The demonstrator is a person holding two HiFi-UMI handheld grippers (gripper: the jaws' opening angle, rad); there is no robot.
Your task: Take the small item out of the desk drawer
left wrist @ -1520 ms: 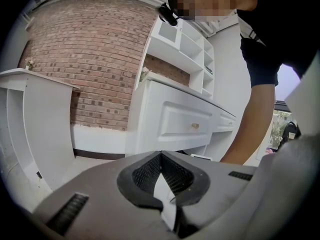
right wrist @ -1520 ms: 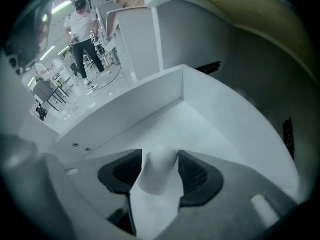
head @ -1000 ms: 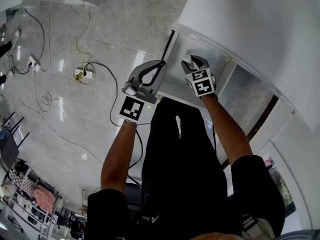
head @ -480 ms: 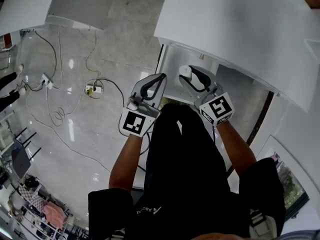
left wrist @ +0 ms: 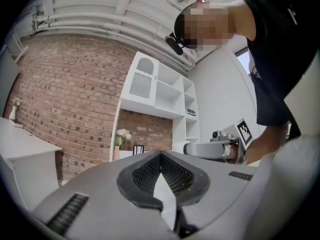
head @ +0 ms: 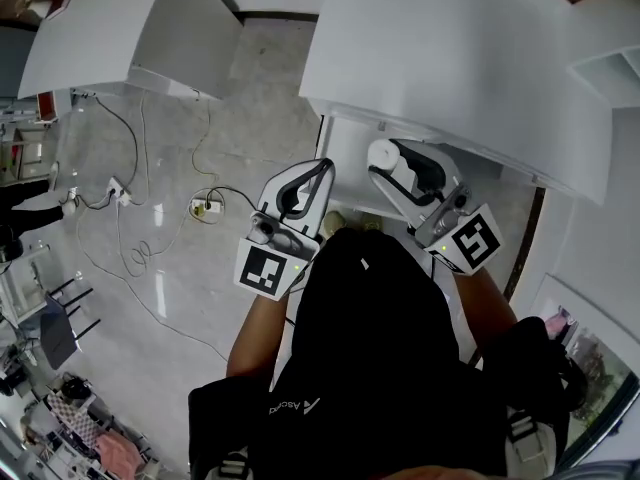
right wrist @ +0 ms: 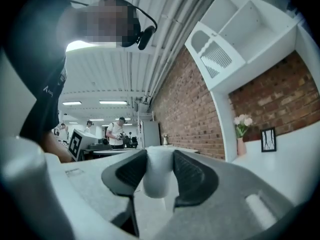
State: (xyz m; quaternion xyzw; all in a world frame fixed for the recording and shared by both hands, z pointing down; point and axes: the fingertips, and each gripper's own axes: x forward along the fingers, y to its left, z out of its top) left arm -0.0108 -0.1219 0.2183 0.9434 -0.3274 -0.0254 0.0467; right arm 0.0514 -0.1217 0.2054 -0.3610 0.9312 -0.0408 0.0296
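The take-out looks nearly done. The right gripper (head: 402,160) is grasping the small item (right wrist: 159,176), a short white cylinder with both pads pressed on its sides. In the head view this sits just right of the frame's centre, under the front edge of the white counter (head: 450,58) that fills the upper right. The drawer (head: 350,173) appears as a white opening just below that edge. The item seems lifted up in front of it, though I cannot tell whether it is fully clear. What seems left is to carry the item away, set it down, and perhaps shut the drawer. The left gripper (head: 322,168), just left of centre, is clenched on nothing, its pad tips meeting. By count there are two grippers, each with one marker cube, and one small item. There is one drawer and the one counter above it. A second white counter (head: 130,28) lies in the upper left.
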